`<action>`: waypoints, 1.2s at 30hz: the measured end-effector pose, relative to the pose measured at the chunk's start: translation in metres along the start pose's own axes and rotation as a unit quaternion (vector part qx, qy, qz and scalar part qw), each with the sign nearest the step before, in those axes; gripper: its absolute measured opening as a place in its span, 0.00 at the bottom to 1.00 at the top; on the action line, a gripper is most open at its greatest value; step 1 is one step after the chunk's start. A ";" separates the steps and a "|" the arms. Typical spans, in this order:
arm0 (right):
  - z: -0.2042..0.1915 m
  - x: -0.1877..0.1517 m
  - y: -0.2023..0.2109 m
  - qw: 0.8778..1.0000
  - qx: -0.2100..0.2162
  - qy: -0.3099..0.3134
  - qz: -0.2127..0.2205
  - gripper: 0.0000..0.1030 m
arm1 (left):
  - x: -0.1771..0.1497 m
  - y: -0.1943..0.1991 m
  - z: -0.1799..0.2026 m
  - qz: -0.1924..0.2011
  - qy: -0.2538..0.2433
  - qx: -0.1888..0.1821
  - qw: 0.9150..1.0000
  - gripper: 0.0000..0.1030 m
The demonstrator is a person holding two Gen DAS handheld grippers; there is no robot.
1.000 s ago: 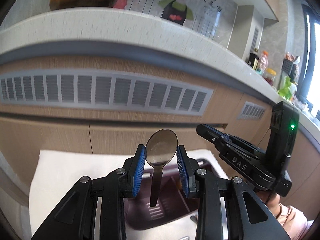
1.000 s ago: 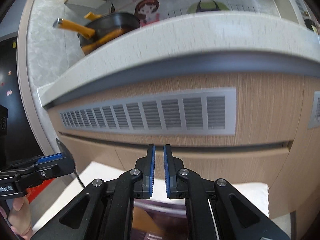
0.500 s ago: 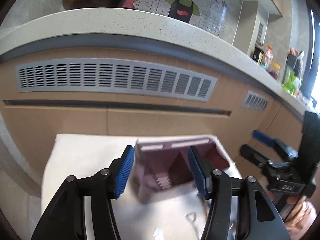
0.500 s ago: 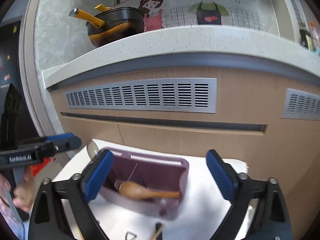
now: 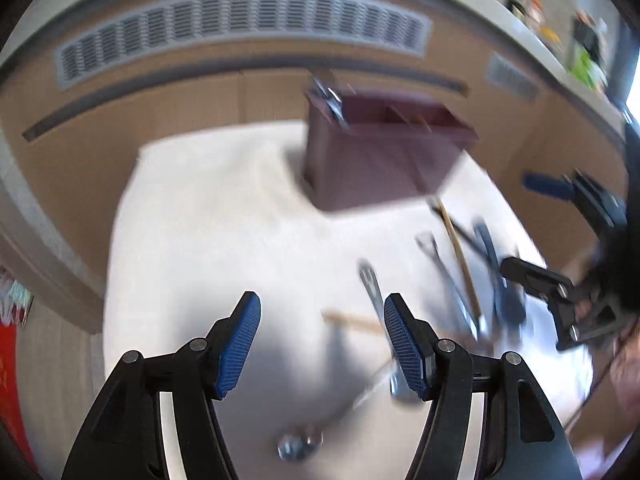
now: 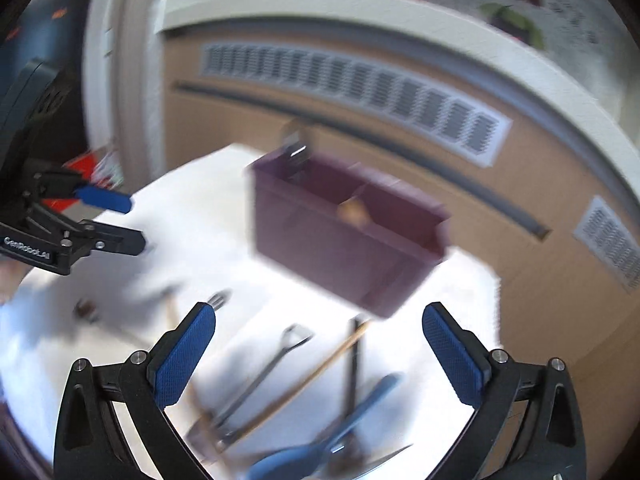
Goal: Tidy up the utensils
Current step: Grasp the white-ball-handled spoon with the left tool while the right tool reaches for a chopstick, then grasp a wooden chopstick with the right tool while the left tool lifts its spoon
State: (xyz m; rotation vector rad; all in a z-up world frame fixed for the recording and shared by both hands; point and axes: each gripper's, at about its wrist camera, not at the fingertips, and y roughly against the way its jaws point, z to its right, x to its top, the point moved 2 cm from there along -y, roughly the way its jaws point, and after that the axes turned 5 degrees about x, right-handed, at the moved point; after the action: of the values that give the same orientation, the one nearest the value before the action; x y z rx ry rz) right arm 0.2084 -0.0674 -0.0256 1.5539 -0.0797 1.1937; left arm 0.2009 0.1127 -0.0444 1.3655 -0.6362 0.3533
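A purple utensil holder [image 5: 380, 152] stands on a white cloth [image 5: 208, 216]; it also shows in the right wrist view [image 6: 344, 236]. A metal spoon [image 5: 326, 98] leans in its left end, and a wooden spoon tip [image 6: 352, 210] shows inside. Several loose utensils lie in front: a blue spoon [image 6: 332, 436], a wooden stick [image 6: 320, 372], a metal utensil [image 6: 268, 368] and a steel spoon [image 5: 304, 440]. My left gripper [image 5: 322, 344] is open and empty above the cloth. My right gripper [image 6: 320, 356] is wide open and empty above the loose utensils. Both views are blurred.
A wooden cabinet front with a grey vent [image 5: 240, 20] and a pale countertop [image 6: 360, 8] rise behind the cloth. The cloth's edges drop off at left and right. The right gripper shows in the left view [image 5: 560, 248]; the left gripper shows in the right view [image 6: 100, 220].
My left gripper let go of the metal spoon, which now stands in the holder, and drew back and down. My right gripper opened wide and pulled back; both now look down at the loose utensils.
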 end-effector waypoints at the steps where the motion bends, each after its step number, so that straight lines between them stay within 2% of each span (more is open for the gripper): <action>1: -0.003 -0.005 -0.001 1.000 0.004 -0.002 -0.005 0.99 | -0.007 0.000 0.007 -0.008 -0.023 -0.009 1.000 0.63; 4: -0.005 -0.020 0.000 1.000 0.001 -0.013 -0.013 0.99 | -0.021 -0.004 0.027 -0.030 -0.083 -0.033 0.996 0.61; 7: 0.003 -0.032 0.007 0.999 0.001 -0.038 -0.022 0.99 | -0.029 -0.012 0.054 -0.057 -0.144 -0.063 0.986 0.44; 8: 0.008 -0.037 0.011 0.998 0.000 -0.050 -0.025 0.99 | -0.030 -0.016 0.061 -0.064 -0.158 -0.070 0.983 0.42; 12: 0.020 -0.050 0.024 0.996 -0.008 -0.079 -0.028 0.99 | -0.025 -0.037 0.078 -0.089 -0.192 -0.057 0.976 0.33; 14: 0.023 -0.055 0.028 0.996 -0.014 -0.084 -0.028 0.99 | -0.020 -0.048 0.079 -0.104 -0.189 -0.049 0.975 0.28; 16: 0.023 -0.059 0.032 0.996 -0.014 -0.083 -0.028 0.99 | -0.018 -0.055 0.077 -0.116 -0.179 -0.049 0.976 0.27; 19: 0.022 -0.059 0.033 0.996 -0.006 -0.085 -0.024 0.99 | -0.016 -0.058 0.073 -0.115 -0.162 -0.044 0.979 0.22; 22: 0.019 -0.052 0.024 0.996 0.020 -0.087 -0.027 0.99 | -0.011 -0.050 0.063 -0.096 -0.121 -0.039 0.987 0.22; 26: 0.004 -0.037 0.009 0.995 0.061 -0.072 -0.027 0.99 | -0.005 -0.021 0.028 -0.040 -0.024 -0.040 0.998 0.22; 29: -0.009 -0.027 -0.013 0.993 0.097 -0.059 -0.042 0.86 | -0.002 -0.002 0.003 0.003 0.048 -0.037 0.998 0.22; 31: -0.020 -0.021 -0.034 0.988 0.124 -0.050 -0.073 0.61 | -0.002 0.008 -0.008 0.028 0.076 -0.023 0.996 0.22; 32: -0.025 -0.019 -0.041 0.986 0.136 -0.045 -0.087 0.55 | -0.002 0.014 -0.013 0.041 0.088 -0.016 0.995 0.22; 33: -0.033 -0.018 -0.050 0.982 0.151 -0.037 -0.105 0.43 | -0.001 0.018 -0.017 0.050 0.098 -0.014 0.994 0.22; 36: -0.056 -0.017 -0.057 0.975 0.180 -0.007 -0.132 0.36 | 0.000 0.031 -0.029 0.075 0.127 -0.015 0.989 0.22</action>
State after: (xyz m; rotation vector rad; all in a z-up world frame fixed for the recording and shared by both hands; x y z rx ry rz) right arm 0.1996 -0.0116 -0.0852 1.8207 0.3425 1.0217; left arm 0.1885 0.1469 -0.0220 1.2216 -0.5302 0.6245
